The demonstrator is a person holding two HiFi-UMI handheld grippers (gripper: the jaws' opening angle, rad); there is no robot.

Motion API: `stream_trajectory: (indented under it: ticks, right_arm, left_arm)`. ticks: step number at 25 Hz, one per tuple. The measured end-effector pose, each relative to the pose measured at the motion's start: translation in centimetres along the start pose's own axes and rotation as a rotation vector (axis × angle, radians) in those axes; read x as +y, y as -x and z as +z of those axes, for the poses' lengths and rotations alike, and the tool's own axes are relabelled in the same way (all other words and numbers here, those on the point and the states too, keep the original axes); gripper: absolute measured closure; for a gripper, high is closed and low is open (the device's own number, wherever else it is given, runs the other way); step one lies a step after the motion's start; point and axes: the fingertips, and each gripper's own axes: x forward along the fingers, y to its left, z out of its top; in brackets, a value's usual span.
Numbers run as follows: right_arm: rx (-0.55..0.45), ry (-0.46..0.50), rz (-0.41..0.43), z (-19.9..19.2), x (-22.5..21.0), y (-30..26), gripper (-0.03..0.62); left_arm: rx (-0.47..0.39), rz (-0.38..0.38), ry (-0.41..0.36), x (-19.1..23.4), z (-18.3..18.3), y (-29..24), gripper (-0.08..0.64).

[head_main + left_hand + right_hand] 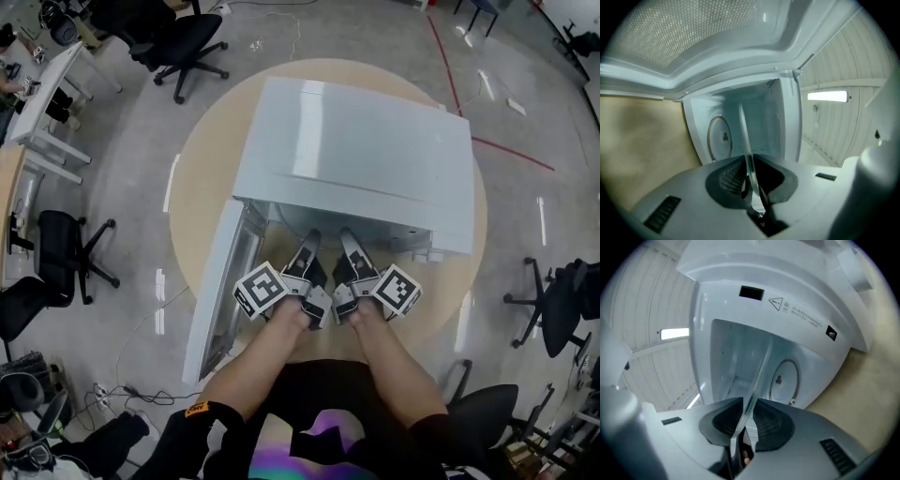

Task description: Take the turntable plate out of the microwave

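Note:
The white microwave [356,159] stands on a round wooden table [202,187], its door [217,291] swung open to the left. Both grippers reach into its mouth side by side. My left gripper [310,240] is shut on the rim of the glass turntable plate [743,136], seen edge-on between its jaws [749,161]. My right gripper [347,238] is shut on the same plate [759,373], also edge-on [747,411]. The plate is lifted off the cavity floor, where the round roller ring [719,138] [785,380] lies bare. In the head view the plate is hard to make out.
The open door stands close at the left of my left gripper. Black office chairs [187,42] [61,253] [562,300] ring the table. A white desk [42,94] is at the far left. Cables [122,394] lie on the floor near my feet.

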Motion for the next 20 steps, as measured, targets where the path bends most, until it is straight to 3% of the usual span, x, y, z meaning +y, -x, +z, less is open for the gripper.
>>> stream_trajectory:
  ticks: [10,14,20]
  right_arm:
    - [-0.011,0.055,-0.006,-3.7,3.4,5.5,0.518]
    - [-0.009,0.052,0.045,-4.7,5.1,6.7,0.518]
    - [0.021,0.070,0.007,-5.2,4.4,9.2,0.518]
  left_arm:
    - [0.030,-0.040,-0.014,-2.2,-2.7,6.5,0.474]
    - [0.038,-0.042,-0.014,-2.5,-3.7,8.1,0.472]
    - [0.020,-0.035,-0.022,-2.8,-5.5,9.7,0.471]
